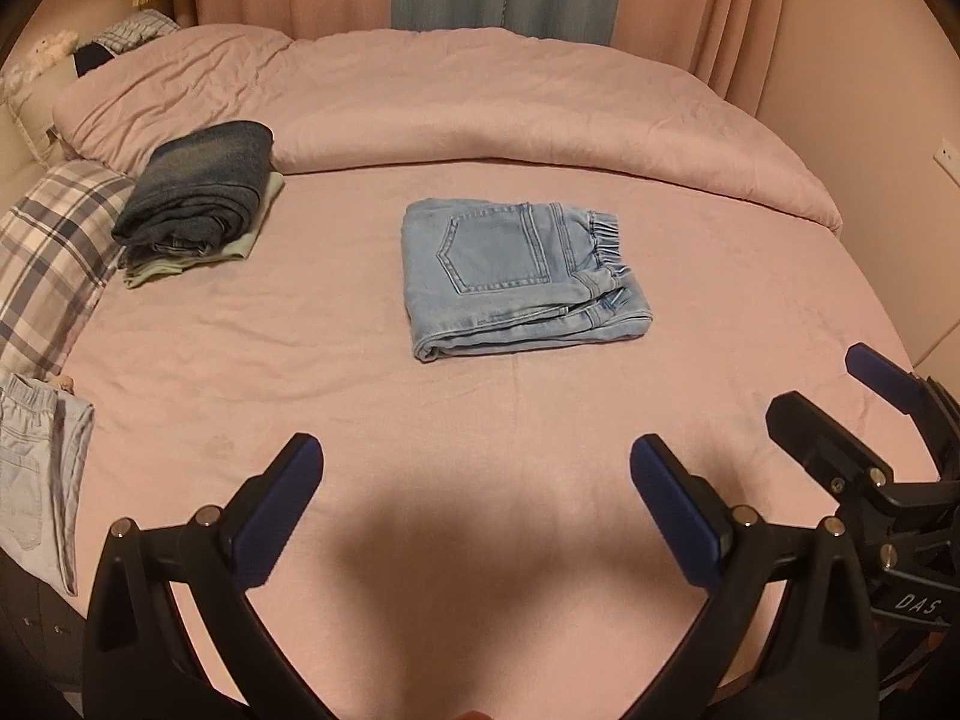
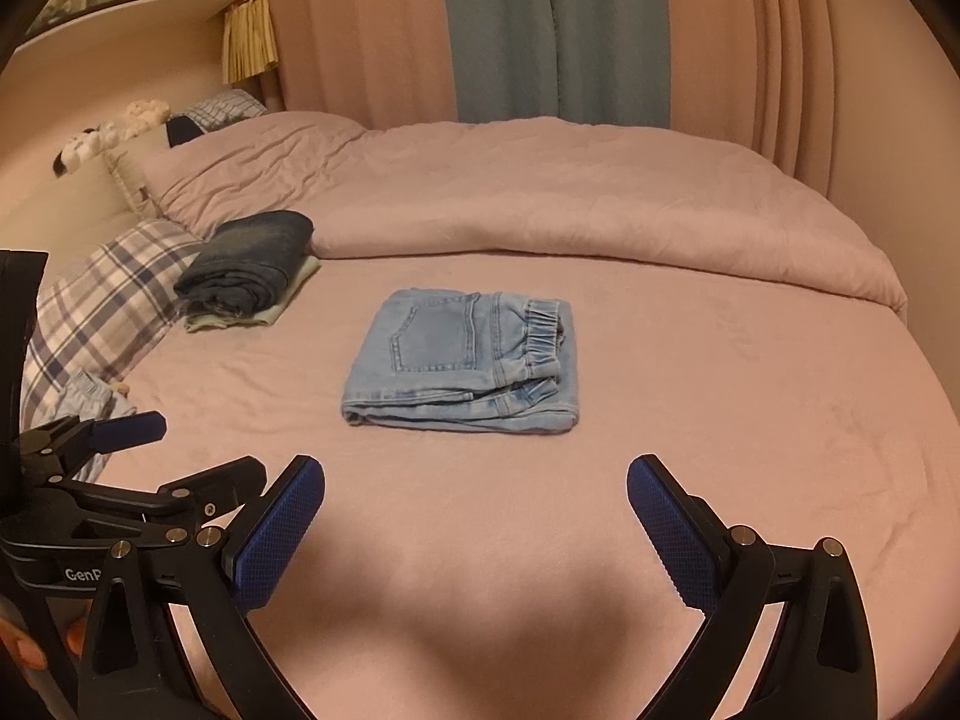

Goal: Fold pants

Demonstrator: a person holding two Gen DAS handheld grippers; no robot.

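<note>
Pale pants [image 1: 42,474] at left cut off by fisheye edge. Green garment [image 1: 198,261] mostly buried under dark jeans [image 1: 201,186]. Right gripper [image 1: 807,384] partly out of frame in left view. Soft toys [image 2: 114,132] too blurry to identify.

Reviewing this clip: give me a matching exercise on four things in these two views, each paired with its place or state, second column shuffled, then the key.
Column one:
1. light blue jeans
2. dark jeans
3. plaid pillow
4. left tongs

Column two:
A. stacked on a pale green garment, near the pillows
B. open, holding nothing, above the near sheet
C. folded into a square, mid-bed, back pocket up
D. at the bed's left edge, beside the stack

Pairs: 1-C, 2-A, 3-D, 4-B
</note>
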